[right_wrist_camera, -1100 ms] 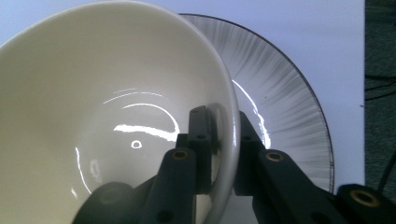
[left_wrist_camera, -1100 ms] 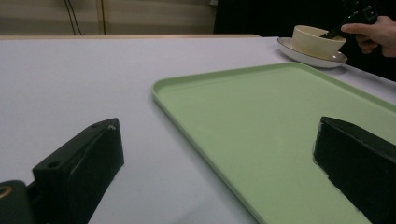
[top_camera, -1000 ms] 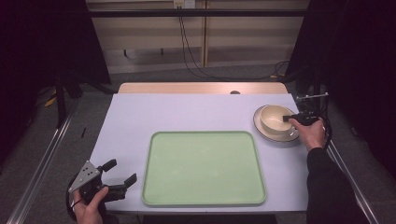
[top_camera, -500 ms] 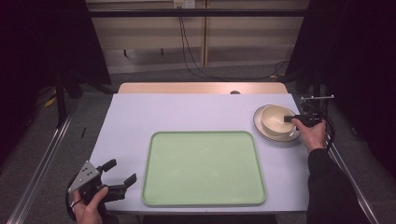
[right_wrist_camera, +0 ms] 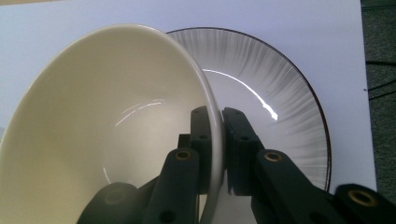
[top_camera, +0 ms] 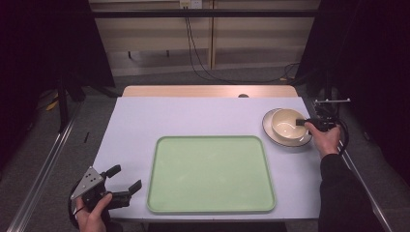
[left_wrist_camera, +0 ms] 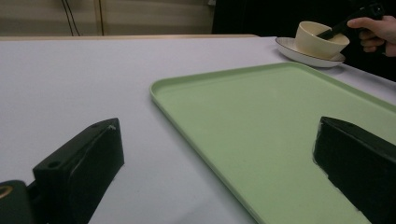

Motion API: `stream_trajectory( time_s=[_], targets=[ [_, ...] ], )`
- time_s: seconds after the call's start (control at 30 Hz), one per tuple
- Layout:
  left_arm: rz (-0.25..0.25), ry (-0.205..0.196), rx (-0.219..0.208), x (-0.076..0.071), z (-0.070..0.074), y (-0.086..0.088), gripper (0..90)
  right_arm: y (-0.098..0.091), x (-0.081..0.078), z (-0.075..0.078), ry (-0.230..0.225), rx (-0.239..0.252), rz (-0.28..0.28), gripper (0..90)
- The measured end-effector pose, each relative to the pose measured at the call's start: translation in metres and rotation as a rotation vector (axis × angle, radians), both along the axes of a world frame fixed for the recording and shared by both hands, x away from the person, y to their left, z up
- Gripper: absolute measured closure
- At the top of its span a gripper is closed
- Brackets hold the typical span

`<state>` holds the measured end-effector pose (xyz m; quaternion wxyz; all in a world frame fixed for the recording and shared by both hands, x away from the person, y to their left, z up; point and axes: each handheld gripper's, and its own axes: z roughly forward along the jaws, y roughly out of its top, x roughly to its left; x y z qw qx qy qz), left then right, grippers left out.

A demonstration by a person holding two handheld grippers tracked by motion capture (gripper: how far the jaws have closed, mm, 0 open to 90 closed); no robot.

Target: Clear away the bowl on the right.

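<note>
Little has shifted over the past second: the right gripper (top_camera: 305,122) stays clamped on the rim of the cream bowl (top_camera: 288,124), and the left gripper (top_camera: 122,181) remains parked off the near left corner of the tabletop (top_camera: 203,116), its jaws spread wide and holding nothing. The bowl sits on a grey streaked plate (top_camera: 271,136) close to the right edge of the tabletop, toward the far side, just beyond the far right corner of the empty green tray (top_camera: 211,174). The right gripper view shows one jaw inside the bowl wall and the other outside, the rim pinched between them, with the bowl seeming to tip so its mouth faces away from the plate's centre; whether its base has left the plate cannot be told. Being round, the bowl has no long axis; what counts is that the gripped spot lies on the rim's right side, nearest the person's right hand (top_camera: 326,140). From the left gripper view, bowl and plate lie well apart from those open jaws, across the tray, so any lift appears to fall to the right hand alone.
</note>
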<state>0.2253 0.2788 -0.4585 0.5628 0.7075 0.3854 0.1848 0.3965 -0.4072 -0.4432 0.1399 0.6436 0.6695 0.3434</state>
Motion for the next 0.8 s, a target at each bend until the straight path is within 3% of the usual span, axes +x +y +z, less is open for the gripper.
stream_trajectory(
  time_s=[0.53,0.8],
  targets=[
    [0.006,-0.005,0.001,-0.001,0.000,0.001,2.0,-0.003,-0.010,0.018,-0.055,0.057,0.004,83.4],
    [0.011,-0.008,0.006,-0.002,0.001,0.001,2.0,-0.004,-0.014,0.025,-0.083,0.062,0.014,83.4]
  ],
)
